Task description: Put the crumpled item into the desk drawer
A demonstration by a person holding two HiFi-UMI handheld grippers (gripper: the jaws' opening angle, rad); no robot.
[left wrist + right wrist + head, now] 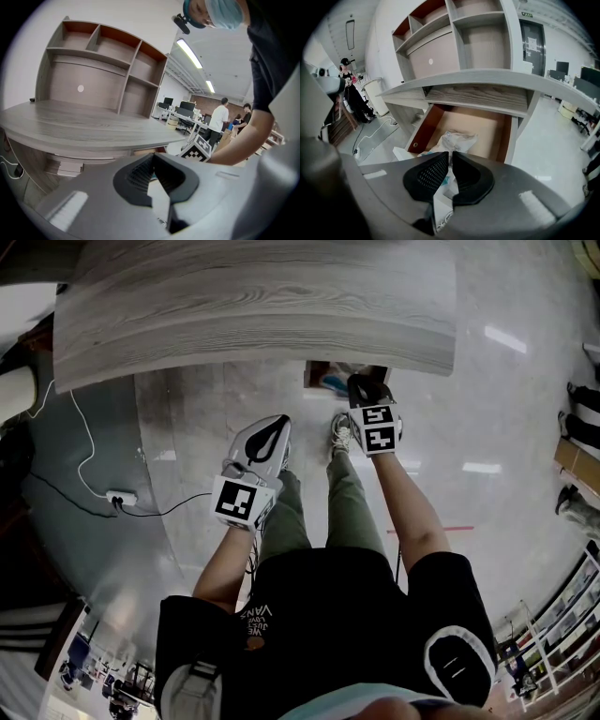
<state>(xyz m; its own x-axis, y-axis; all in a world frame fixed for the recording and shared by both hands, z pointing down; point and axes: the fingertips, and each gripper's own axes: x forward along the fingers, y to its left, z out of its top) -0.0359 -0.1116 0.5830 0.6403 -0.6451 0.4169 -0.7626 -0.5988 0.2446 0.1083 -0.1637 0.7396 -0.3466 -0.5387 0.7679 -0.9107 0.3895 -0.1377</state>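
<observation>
While we stand at the grey wood-grain table (253, 296), the crumpled item (452, 139), a wrinkled pale wrapper, lies inside the open drawer (423, 129) with its reddish-brown walls and tan floor. Our right tongs (451, 158), black and ribbed, are pressed together on nothing, the item just beyond their tips. Our left tongs (152, 159), likewise closed and empty, hang beside the table's edge.

Matt wood-grain desk top (253, 306), glossy stone-like floor (487, 427), crinkly plastic crumpled item (452, 140), smooth wooden drawer (423, 129).
</observation>
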